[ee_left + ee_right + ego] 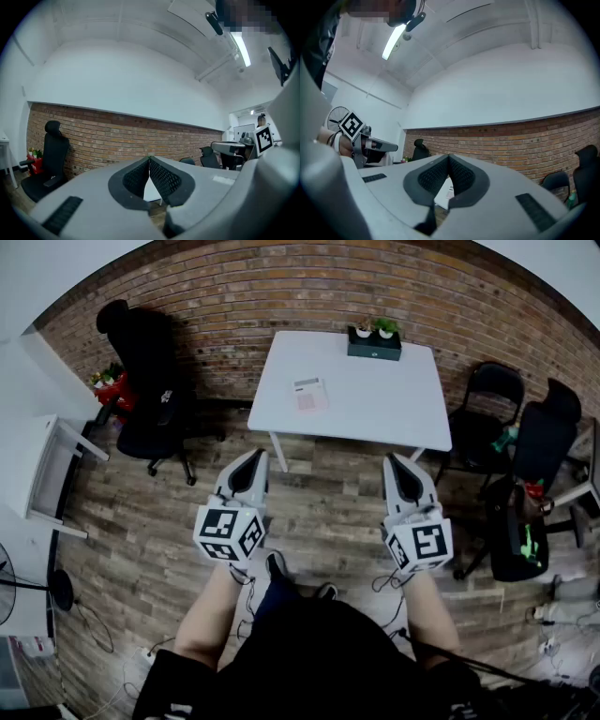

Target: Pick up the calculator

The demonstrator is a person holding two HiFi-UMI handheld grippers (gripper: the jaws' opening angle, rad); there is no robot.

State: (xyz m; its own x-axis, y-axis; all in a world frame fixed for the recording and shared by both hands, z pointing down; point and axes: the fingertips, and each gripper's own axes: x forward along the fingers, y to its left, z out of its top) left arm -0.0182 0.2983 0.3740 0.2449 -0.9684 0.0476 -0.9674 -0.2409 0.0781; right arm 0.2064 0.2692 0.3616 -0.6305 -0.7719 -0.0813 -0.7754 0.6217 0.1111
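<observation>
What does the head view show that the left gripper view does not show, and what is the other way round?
Only the head view: the calculator on the table, with a planter at the far edge.
Only the left gripper view: a ceiling light, the white wall above the bricks, and a close look at the left gripper, shut with nothing between its jaws.
Both: the brick wall, the black chair and the right gripper.

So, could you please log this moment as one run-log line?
phase: pre-approach | left gripper: shut, empty | right gripper: shut, empty | calculator: on table, untouched
</observation>
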